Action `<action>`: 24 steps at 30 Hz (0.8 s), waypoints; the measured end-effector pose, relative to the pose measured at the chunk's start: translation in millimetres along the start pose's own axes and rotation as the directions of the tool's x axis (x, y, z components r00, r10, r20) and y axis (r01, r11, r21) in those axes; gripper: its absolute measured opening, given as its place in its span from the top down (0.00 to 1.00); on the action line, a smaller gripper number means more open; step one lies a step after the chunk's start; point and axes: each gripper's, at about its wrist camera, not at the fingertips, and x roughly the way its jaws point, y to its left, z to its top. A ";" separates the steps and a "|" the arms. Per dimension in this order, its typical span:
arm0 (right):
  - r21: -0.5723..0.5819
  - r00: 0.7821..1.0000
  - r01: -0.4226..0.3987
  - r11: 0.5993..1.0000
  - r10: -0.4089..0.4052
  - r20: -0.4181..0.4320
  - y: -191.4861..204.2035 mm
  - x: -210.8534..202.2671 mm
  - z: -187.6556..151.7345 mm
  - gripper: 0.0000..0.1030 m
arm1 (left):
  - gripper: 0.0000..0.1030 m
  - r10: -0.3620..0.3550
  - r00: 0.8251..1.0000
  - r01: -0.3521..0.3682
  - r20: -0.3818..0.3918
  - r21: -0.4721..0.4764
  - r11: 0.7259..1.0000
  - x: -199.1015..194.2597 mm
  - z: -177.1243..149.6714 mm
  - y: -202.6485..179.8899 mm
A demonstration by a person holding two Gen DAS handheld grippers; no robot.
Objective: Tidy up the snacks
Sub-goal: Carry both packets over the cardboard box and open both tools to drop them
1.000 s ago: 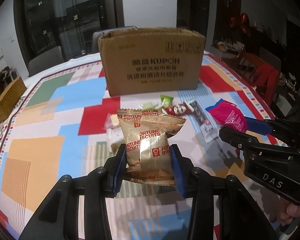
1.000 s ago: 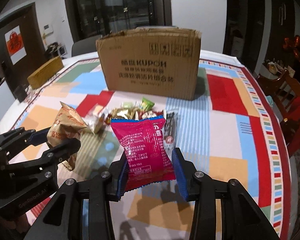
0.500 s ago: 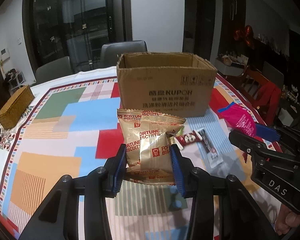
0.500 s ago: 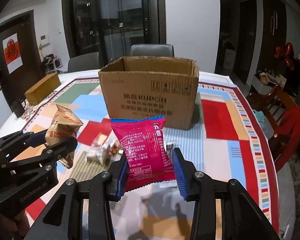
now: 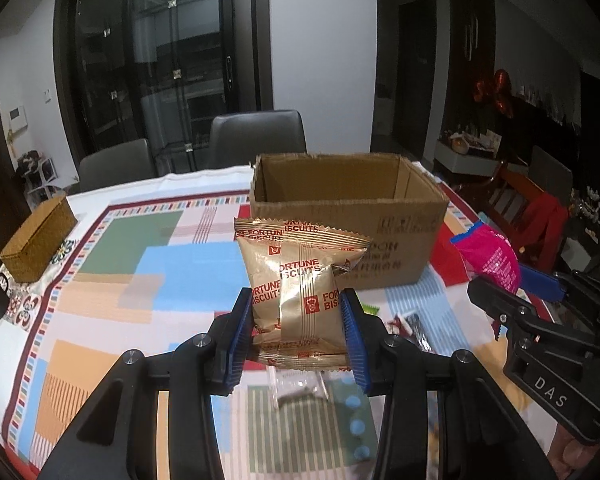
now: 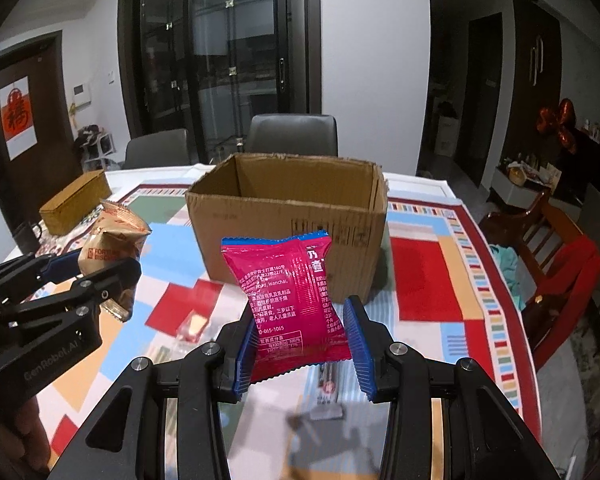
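My left gripper (image 5: 298,336) is shut on a gold Fortune Biscuits packet (image 5: 300,280), held upright above the table. My right gripper (image 6: 302,344) is shut on a pink snack packet (image 6: 292,292), also lifted. Straight ahead stands an open cardboard box (image 5: 348,236), seen as the cardboard box (image 6: 292,220) in the right wrist view; what lies on its floor is hidden. From the right wrist view the left gripper (image 6: 96,270) with the gold packet (image 6: 112,240) shows at the left. The left wrist view has the right gripper (image 5: 516,288) with the pink packet (image 5: 490,256) at its right edge.
Loose snacks (image 5: 414,326) and a clear wrapper (image 5: 300,388) lie on the patchwork tablecloth (image 5: 112,280) below the grippers. A woven box (image 5: 36,244) sits far left. Grey chairs (image 5: 256,140) stand behind the table, a red wooden chair (image 6: 560,264) at the right.
Both grippers have risen with their packets, so the box's open top now shows and the loose snacks on the table have dropped lower in view.
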 end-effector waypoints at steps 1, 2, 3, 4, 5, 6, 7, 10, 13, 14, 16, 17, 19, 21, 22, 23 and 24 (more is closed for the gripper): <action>0.000 1.000 0.001 1.000 -0.001 0.004 0.7 -0.5 1.8 0.59 | 0.59 0.001 1.000 -0.001 0.008 0.001 1.000 -0.1 3.7 0.2; 0.001 1.000 0.003 1.000 -0.003 0.008 0.9 -0.9 4.3 0.59 | 0.59 0.002 1.000 -0.002 0.012 0.002 1.000 -0.1 6.0 -0.4; 0.003 1.000 0.006 1.000 -0.006 0.014 0.5 -1.2 7.3 0.59 | 0.59 0.002 1.000 -0.002 0.018 0.001 1.000 0.5 10.0 0.0; 0.005 1.000 0.008 1.000 -0.008 0.018 -0.1 -1.2 9.4 0.59 | 0.59 0.003 1.000 -0.003 0.022 0.001 1.000 1.1 12.7 0.3; 0.007 1.000 0.011 1.000 -0.011 0.023 -0.4 -1.2 12.2 0.59 | 0.59 0.003 1.000 -0.003 0.026 0.001 1.000 1.4 16.4 0.5; 0.009 1.000 0.013 1.000 -0.013 0.027 -0.2 -1.6 14.6 0.59 | 0.59 0.003 1.000 -0.003 0.029 0.001 1.000 2.2 19.3 1.2; 0.011 0.999 0.016 1.000 -0.016 0.032 -0.8 -1.7 17.6 0.59 | 0.59 0.001 0.999 -0.001 0.033 0.001 1.000 3.1 22.9 1.9; 0.018 0.998 0.022 1.000 -0.023 0.050 -2.7 -3.0 24.4 0.59 | 0.59 0.005 0.999 -0.005 0.050 0.003 1.000 4.7 32.5 4.0; 0.018 0.997 0.028 0.999 -0.029 0.069 -2.5 -3.8 32.5 0.59 | 0.59 0.007 0.998 -0.007 0.070 0.004 1.000 5.0 41.5 5.0; 0.018 0.997 0.031 0.999 -0.032 0.077 -2.7 -4.2 35.5 0.59 | 0.59 0.009 0.997 -0.009 0.075 0.004 1.000 5.4 44.4 5.4; 0.018 0.995 0.036 0.999 -0.037 0.088 -2.0 -5.0 39.7 0.59 | 0.59 0.007 0.996 -0.008 0.086 0.008 1.000 5.7 51.1 5.5; 0.021 0.995 0.039 0.999 -0.041 0.095 -2.6 -4.9 42.5 0.59 | 0.59 0.009 0.996 -0.011 0.094 0.011 1.000 5.4 54.2 5.0; 0.027 0.994 0.042 0.999 -0.044 0.104 -4.2 -3.7 48.0 0.59 | 0.59 0.012 0.994 -0.014 0.108 0.019 1.000 6.2 60.6 5.0; 0.031 0.993 0.046 0.998 -0.049 0.111 -5.5 -1.6 54.3 0.59 | 0.59 0.009 0.994 -0.012 0.111 0.023 1.000 10.1 67.7 5.4; 0.032 0.992 0.048 0.998 -0.052 0.115 -6.0 -0.4 57.2 0.59 | 0.59 0.007 0.994 -0.010 0.111 0.026 1.000 13.3 71.3 5.6; 0.033 0.991 0.051 0.998 -0.055 0.119 -6.7 0.6 59.8 0.59 | 0.59 0.006 0.994 -0.009 0.109 0.029 1.000 15.7 73.8 6.3; 0.033 0.991 0.056 0.998 -0.059 0.123 -7.2 2.1 62.9 0.59 | 0.59 0.001 0.994 -0.004 0.108 0.028 1.000 19.2 77.5 6.7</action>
